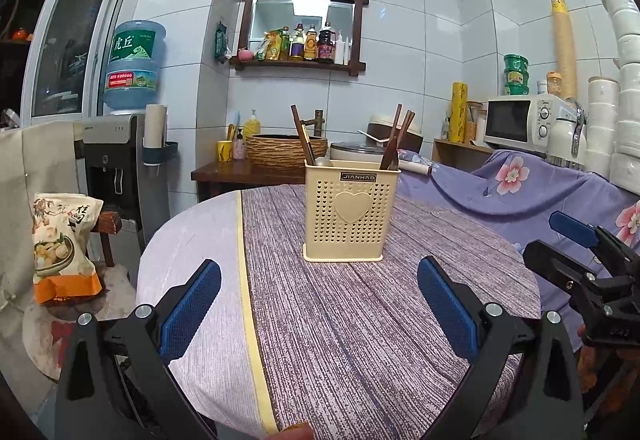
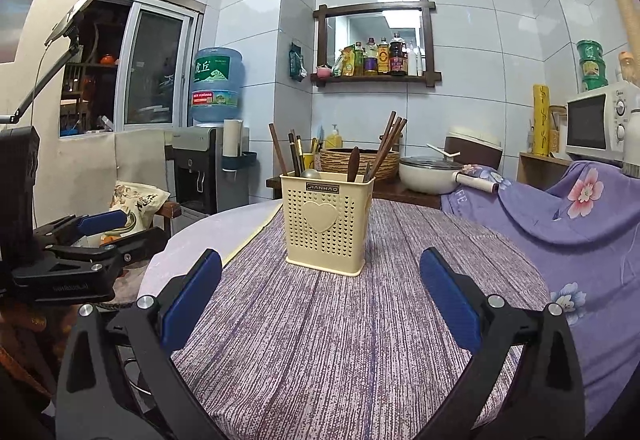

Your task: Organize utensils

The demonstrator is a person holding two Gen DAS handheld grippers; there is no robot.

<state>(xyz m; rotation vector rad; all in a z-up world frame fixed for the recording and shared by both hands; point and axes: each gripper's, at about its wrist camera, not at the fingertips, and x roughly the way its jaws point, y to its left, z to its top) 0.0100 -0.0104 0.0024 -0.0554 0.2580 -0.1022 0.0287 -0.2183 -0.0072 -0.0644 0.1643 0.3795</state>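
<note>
A cream perforated utensil holder [image 1: 351,210] with a heart on its front stands upright on the round table [image 1: 360,320]. It holds brown chopsticks [image 1: 400,132], a wooden spoon and a metal spoon [image 1: 323,161]. It also shows in the right wrist view [image 2: 326,222], with chopsticks [image 2: 386,144] leaning right and others leaning left. My left gripper [image 1: 319,294] is open and empty, short of the holder. My right gripper [image 2: 320,288] is open and empty, also short of it. Each gripper appears at the edge of the other's view.
A purple striped cloth [image 2: 320,340] covers the table. A floral purple sheet [image 2: 568,216] drapes furniture at right. A snack bag [image 1: 64,244] sits on a stool at left. A water dispenser [image 1: 116,168], a white pan [image 2: 430,174] and a microwave [image 1: 520,122] stand behind.
</note>
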